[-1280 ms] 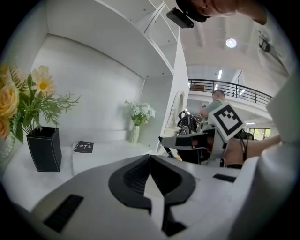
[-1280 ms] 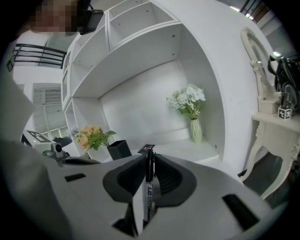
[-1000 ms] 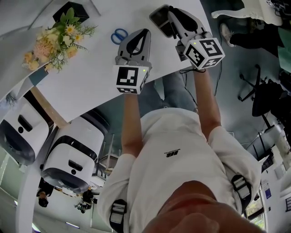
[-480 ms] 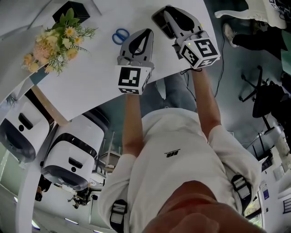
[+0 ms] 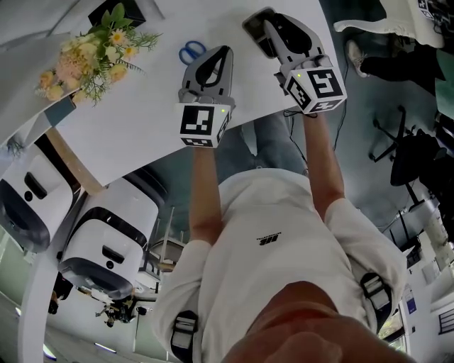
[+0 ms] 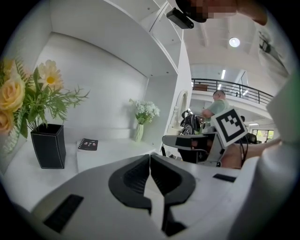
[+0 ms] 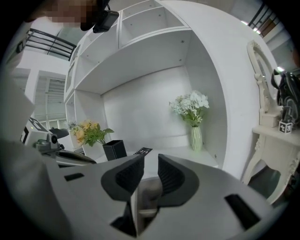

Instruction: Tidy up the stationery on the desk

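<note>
Blue-handled scissors (image 5: 191,52) lie on the white desk (image 5: 142,113), just left of my left gripper (image 5: 225,51). In the left gripper view my left gripper (image 6: 150,157) has its jaws pressed together with nothing in them. My right gripper (image 5: 269,21) hovers further right over a dark flat object (image 5: 252,31). Seen in the right gripper view, my right gripper (image 7: 150,163) stands open by a narrow gap, and the gap is empty. A small black notebook (image 6: 88,144) lies at the back of the desk, also seen as the notebook (image 7: 142,151) beside the black vase.
A black square vase (image 6: 47,146) with yellow flowers (image 5: 89,60) stands at the desk's left. A white vase of pale flowers (image 7: 196,138) stands at the back right, against the shelf wall. White shelves rise above. The desk's near edge (image 5: 245,122) runs just under both grippers.
Both grippers stay in nearly the same place above the desk edge. The head view has shifted slightly. No jaw has visibly opened or shut.
</note>
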{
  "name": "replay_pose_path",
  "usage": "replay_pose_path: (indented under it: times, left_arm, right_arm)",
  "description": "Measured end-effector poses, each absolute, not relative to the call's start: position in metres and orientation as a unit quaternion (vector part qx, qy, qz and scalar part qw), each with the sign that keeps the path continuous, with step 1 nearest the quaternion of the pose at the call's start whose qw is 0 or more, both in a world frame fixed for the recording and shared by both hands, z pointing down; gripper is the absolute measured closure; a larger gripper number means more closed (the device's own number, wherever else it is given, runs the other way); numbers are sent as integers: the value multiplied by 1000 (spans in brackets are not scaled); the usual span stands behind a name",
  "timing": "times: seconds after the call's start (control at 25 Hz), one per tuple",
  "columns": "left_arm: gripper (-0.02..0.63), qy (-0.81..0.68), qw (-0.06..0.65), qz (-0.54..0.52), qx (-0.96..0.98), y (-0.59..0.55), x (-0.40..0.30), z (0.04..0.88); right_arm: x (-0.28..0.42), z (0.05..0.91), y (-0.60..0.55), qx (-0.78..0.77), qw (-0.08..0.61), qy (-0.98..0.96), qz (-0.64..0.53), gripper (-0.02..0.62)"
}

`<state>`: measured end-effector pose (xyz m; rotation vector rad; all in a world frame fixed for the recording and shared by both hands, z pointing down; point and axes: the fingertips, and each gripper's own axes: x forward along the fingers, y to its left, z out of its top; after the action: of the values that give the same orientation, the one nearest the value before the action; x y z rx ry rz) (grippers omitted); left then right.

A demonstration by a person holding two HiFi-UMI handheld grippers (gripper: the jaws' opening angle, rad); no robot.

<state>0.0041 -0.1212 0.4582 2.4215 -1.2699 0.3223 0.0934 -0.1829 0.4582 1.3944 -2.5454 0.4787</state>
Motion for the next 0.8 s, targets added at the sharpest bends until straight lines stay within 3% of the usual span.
replay_pose_path:
  times: [0.48,0.8]
  left_arm:
    - [606,-497,193,107,839,-99,-43,454]
    - [606,-532,202,108,815,-84,-75,465]
  right_arm:
    - [47,446,-153,433,107,-882,155,528]
    - [-3,457,-132,371,150,-905,145,528]
